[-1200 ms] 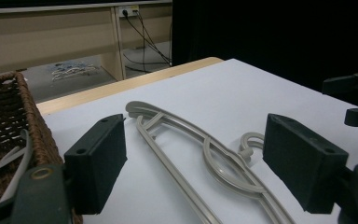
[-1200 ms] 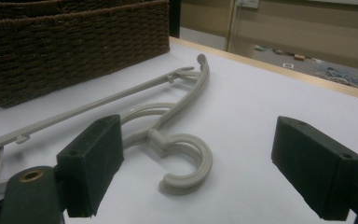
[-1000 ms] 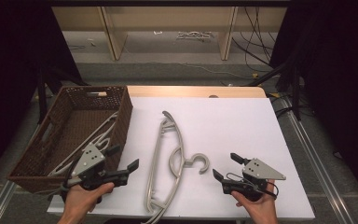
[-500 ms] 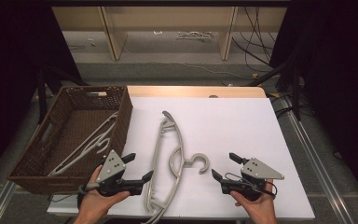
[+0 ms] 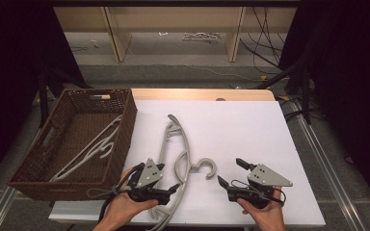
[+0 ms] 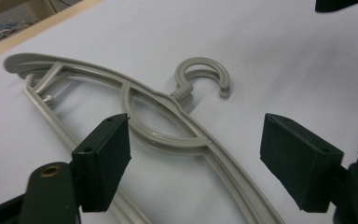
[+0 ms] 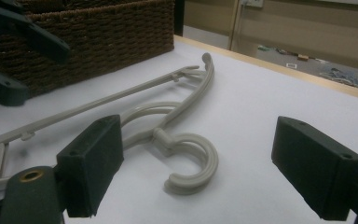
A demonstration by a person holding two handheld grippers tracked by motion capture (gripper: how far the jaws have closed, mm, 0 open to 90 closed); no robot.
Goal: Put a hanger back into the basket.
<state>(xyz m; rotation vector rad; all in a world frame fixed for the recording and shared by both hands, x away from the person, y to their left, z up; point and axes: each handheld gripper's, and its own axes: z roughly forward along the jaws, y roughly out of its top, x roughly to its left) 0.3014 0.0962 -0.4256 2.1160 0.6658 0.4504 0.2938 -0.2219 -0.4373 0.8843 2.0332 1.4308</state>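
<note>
On the white worktop (image 5: pixel 250 130), just right of the brown wicker basket (image 5: pixel 125 139), lies the grey hanger (image 5: pixel 180 159) I am after, flat, its long arms running from far to near and its hook (image 5: pixel 207 168) curling out to the right. My left tongs (image 5: pixel 166 179) sit at the near part of it, released, with the jaws spread wide; in the left gripper view the hanger's curved shoulder (image 6: pixel 168 135) passes between the two black pads (image 6: pixel 105 158), though I cannot tell whether either pad touches it yet. My right tongs (image 5: pixel 230 174) wait near and to the right of the hook, also released and holding nothing, and the right gripper view looks straight at the hook (image 7: pixel 191 163) lying on the sheet ahead of the jaws. Another hanger (image 5: pixel 89 149) of the same kind already rests inside the basket, so I judge the job to be moving this one in beside it, and the step in hand is the approach to the grasp. Next I would lower the left tongs squarely over the shoulder bar and clench, minding that thin smooth plastic can skid or pivot; a lift and a carry leftward over the basket wall would follow.
</note>
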